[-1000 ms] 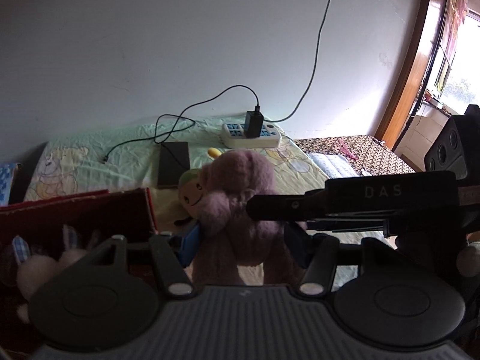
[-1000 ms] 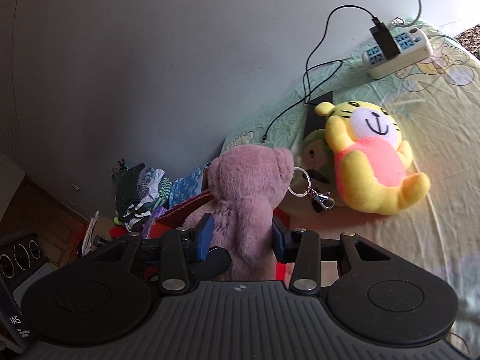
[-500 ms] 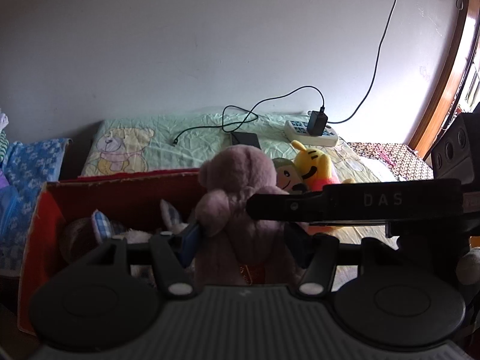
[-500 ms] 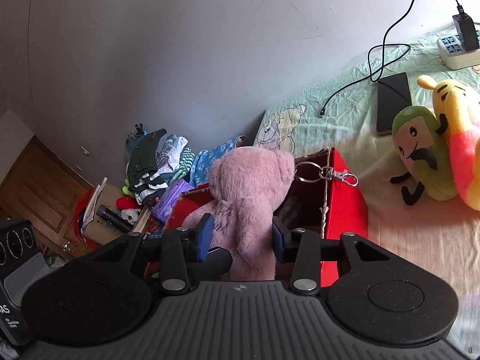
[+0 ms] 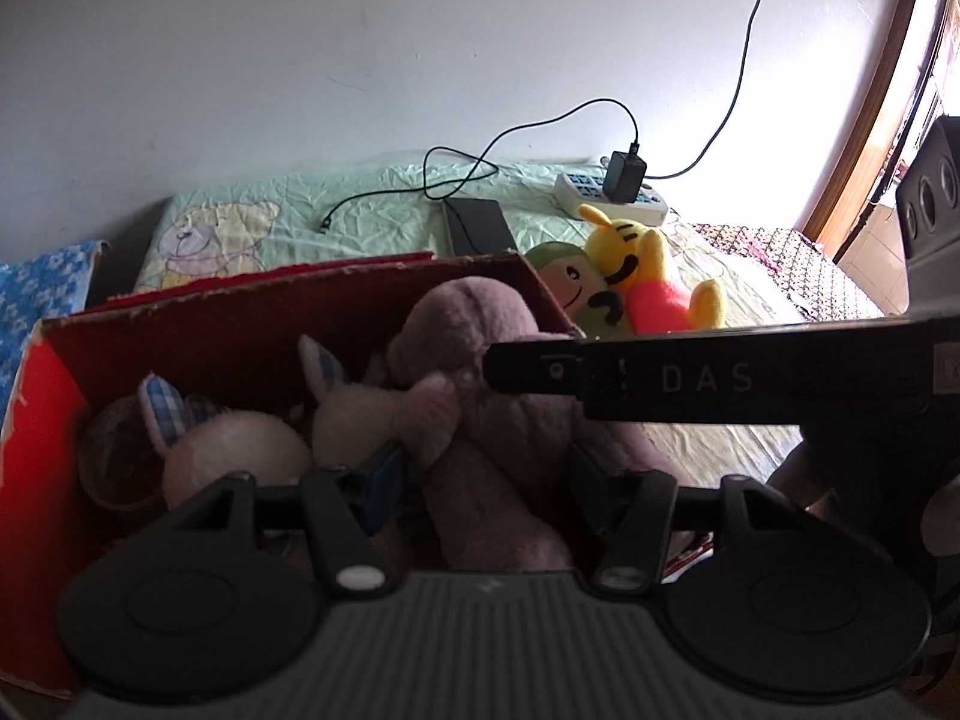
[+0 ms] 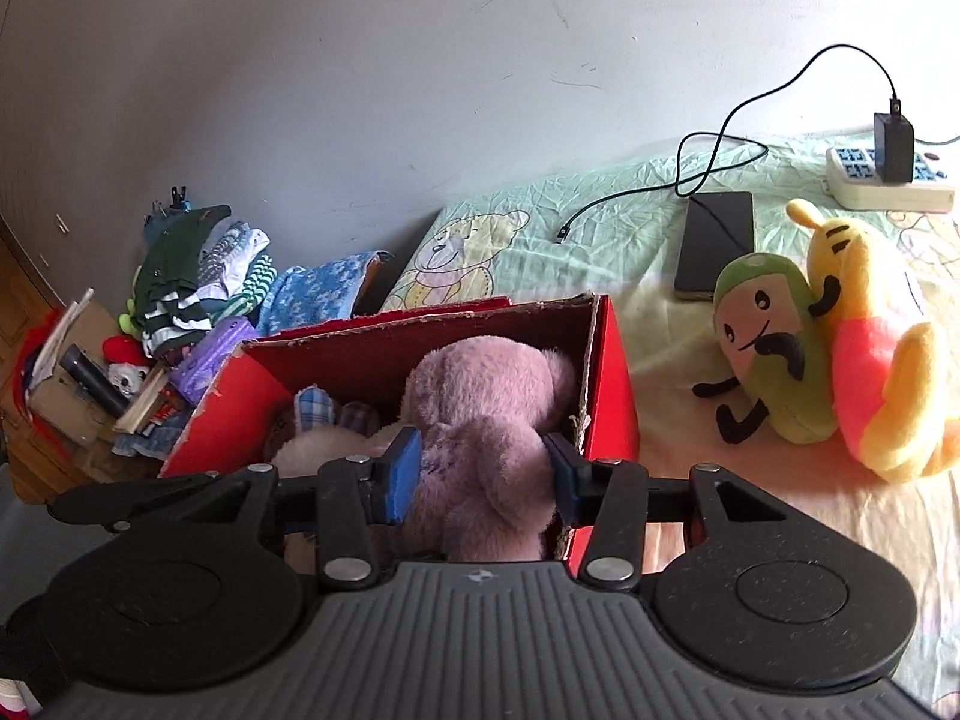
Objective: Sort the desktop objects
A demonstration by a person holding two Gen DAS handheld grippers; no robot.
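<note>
We see the pink plush bear (image 6: pixel 480 414) lying inside the red cardboard box (image 6: pixel 612 372), at its right end, beside a pale plush rabbit with checked ears (image 6: pixel 318 426). The box stands on a bed with a green cartoon sheet (image 6: pixel 540 228).

Our right hand-held gripper (image 6: pixel 480 474) has its blue pads on either side of the bear's body, both touching the fur, so it is pinching the bear from behind. Our left hand-held gripper (image 5: pixel 486 474) also straddles the bear (image 5: pixel 480 384); its left pad presses the plush, but the right pad is half hidden in shadow, and we cannot tell whether it grips or merely flanks the toy. The right tool's black bar crosses the left wrist view just above it.

Outside the box, to its right, a green avocado plush (image 6: pixel 774 348) leans against a yellow tiger plush (image 6: pixel 882 360). Behind them lie a dark phone (image 6: pixel 717 240) and a white power strip (image 6: pixel 888 180) with a charger plugged in.
</note>
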